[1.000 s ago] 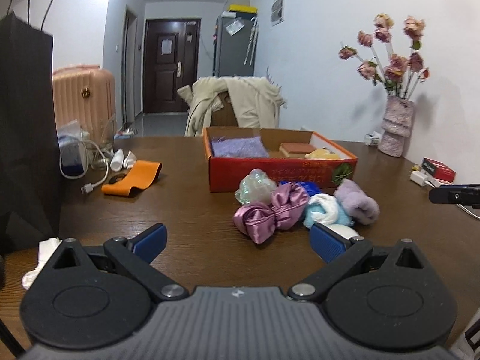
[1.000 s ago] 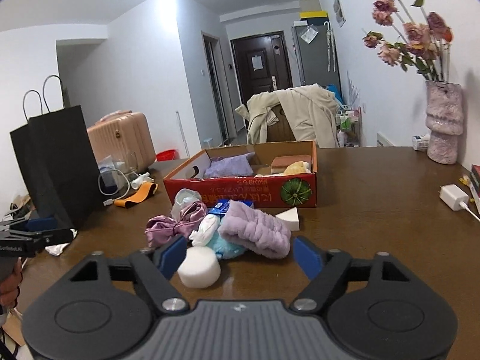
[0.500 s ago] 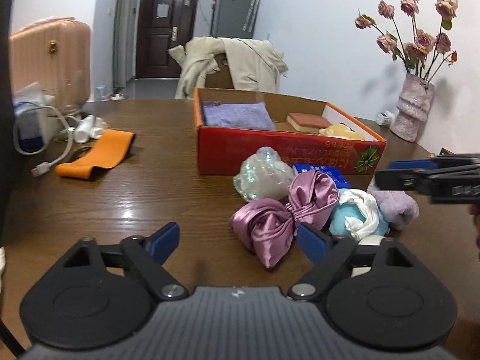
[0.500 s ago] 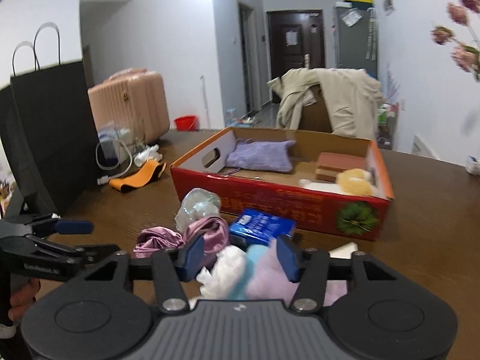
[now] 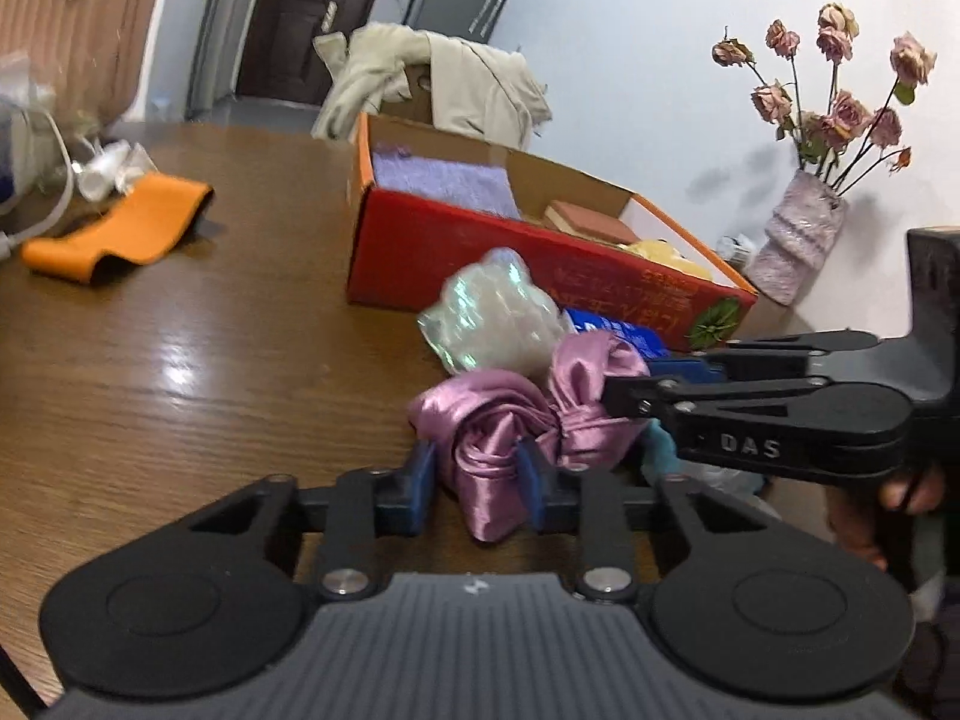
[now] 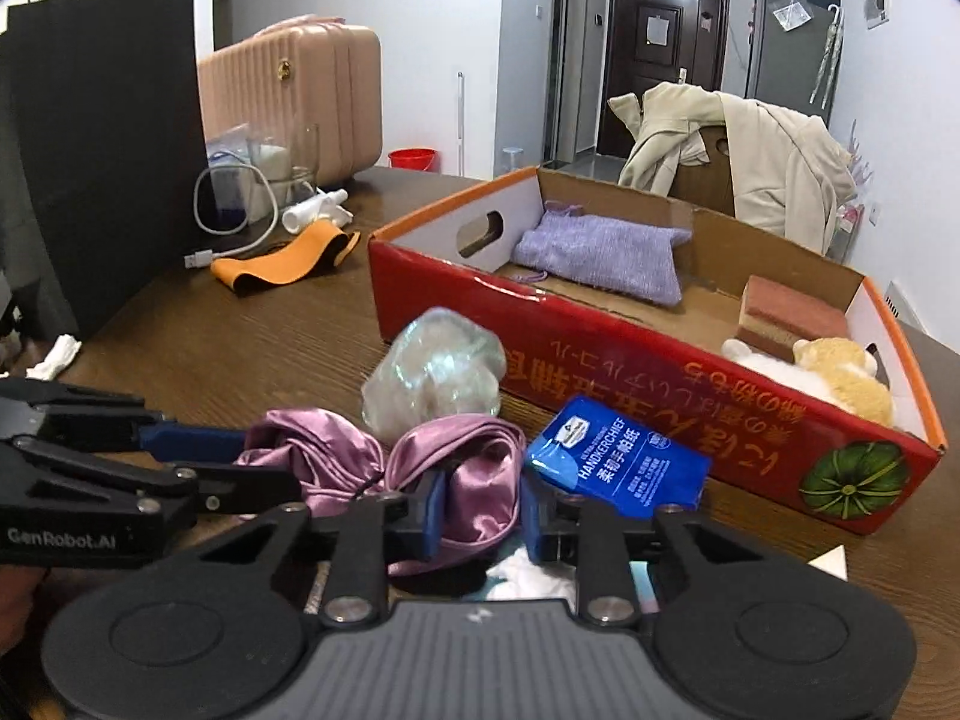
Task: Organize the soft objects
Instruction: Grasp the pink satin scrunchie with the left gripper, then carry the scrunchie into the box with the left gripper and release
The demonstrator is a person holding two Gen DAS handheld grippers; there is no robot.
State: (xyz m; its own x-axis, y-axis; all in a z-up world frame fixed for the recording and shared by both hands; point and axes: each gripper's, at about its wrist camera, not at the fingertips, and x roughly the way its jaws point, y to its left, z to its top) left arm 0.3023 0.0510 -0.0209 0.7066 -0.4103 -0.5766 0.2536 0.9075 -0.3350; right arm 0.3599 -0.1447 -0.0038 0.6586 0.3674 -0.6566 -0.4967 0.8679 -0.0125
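A pink satin cloth (image 5: 516, 420), knotted in the middle, lies on the brown table (image 5: 180, 372) in front of the red cardboard box (image 5: 510, 264). My left gripper (image 5: 477, 483) is shut on its left lobe. My right gripper (image 6: 477, 510) is shut on its right lobe (image 6: 474, 480); it also shows in the left wrist view (image 5: 636, 387). The left gripper shows in the right wrist view (image 6: 240, 468). A shiny clear pouch (image 6: 435, 375) and a blue handkerchief pack (image 6: 618, 456) lie beside the cloth. The box (image 6: 600, 360) holds a purple towel (image 6: 600, 255), a sponge (image 6: 792, 312) and a plush toy (image 6: 840, 378).
An orange band (image 5: 120, 228) and white cables (image 6: 240, 204) lie at the left. A black paper bag (image 6: 102, 150) stands on the left edge. A vase of dried flowers (image 5: 798, 234) stands at the far right. White and teal soft items (image 6: 528, 579) lie under the right gripper.
Both grippers moved in toward the pile and closed from open onto the pink satin cloth, one on each lobe.
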